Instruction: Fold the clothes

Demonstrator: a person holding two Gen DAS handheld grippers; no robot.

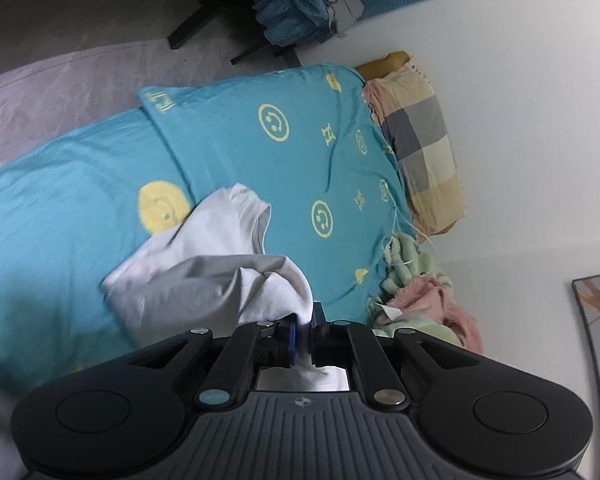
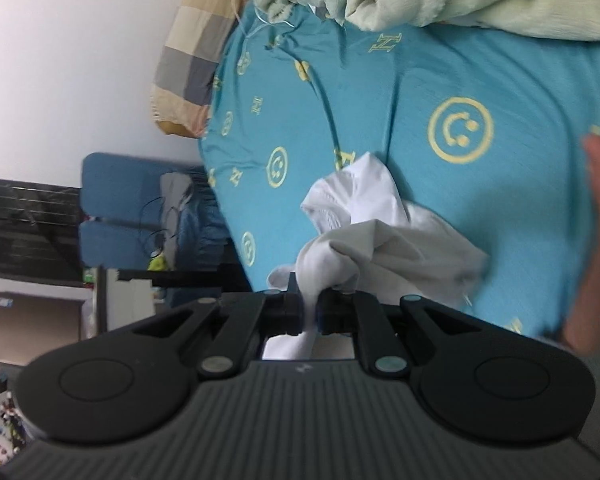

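My left gripper is pinching a bunched corner of the white shirt, with cloth squeezed between the two pads and a tail of it poking back through toward the camera. The shirt hangs from that grip and trails down onto the teal duvet, where one sleeve lies flat beside a solid yellow smiley.

My right gripper is likewise clamped on a fold of the shirt; a strip of white fabric runs straight down between its fingers. From this side the shirt is crumpled in a heap just ahead of the gripper, its ribbed neckline turned up toward the duvet. Everything here is smeared with blur, so I can't say how much of the shirt is lifted clear of the bedding.

At the right edge of the right wrist view a bare hand shows, blurred, near the shirt but apart from it.

A checked pillow lies against the wall at the head of the bed. A pale green and pink fleece blanket is piled at the duvet's edge near the pillow. A blue chair stands beyond the bed, with clothes draped over it.
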